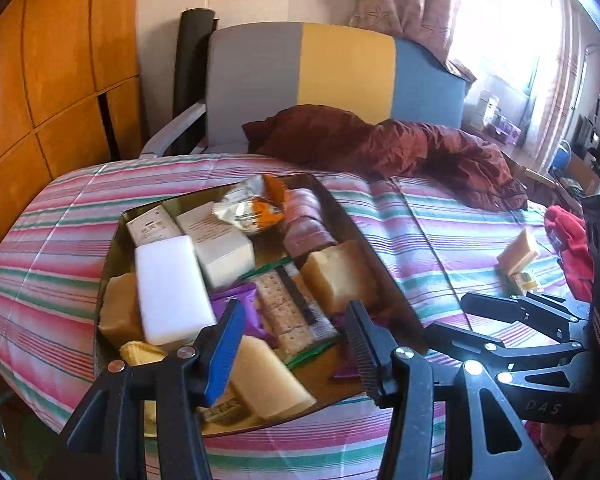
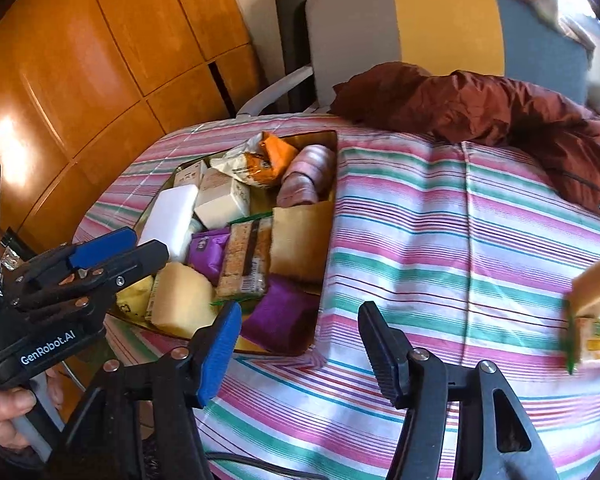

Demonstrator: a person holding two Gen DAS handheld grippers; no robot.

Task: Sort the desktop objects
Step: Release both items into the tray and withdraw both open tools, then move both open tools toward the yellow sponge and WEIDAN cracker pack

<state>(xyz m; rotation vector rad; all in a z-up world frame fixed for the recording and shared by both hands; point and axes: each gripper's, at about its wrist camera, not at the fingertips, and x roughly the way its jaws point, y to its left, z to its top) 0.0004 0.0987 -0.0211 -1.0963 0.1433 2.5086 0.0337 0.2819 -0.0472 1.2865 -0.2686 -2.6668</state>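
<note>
Fingers of both handheld grippers stand spread and pinch nothing over a bed dressed in a striped bedspread [image 2: 440,216]. The left gripper [image 1: 296,344] hangs above the near end of a shallow tray [image 1: 112,248] crowded with sorted goods: a white block [image 1: 168,288], pale boxes, a cracker pack [image 1: 284,312], purple packets and tan spongy blocks. The right gripper [image 2: 300,348] hovers over bare bedspread just right of the tray. Well apart at the far right lies a loose tan block [image 2: 596,284] atop a small printed packet [image 2: 592,340], seemingly the next to be sorted. It looks light, soft and compressible, hardly fragile; pinching it gently across its broad flat faces near the middle seems the safest hold. A rust-coloured jacket [image 2: 480,104] sprawls at the far side.
</note>
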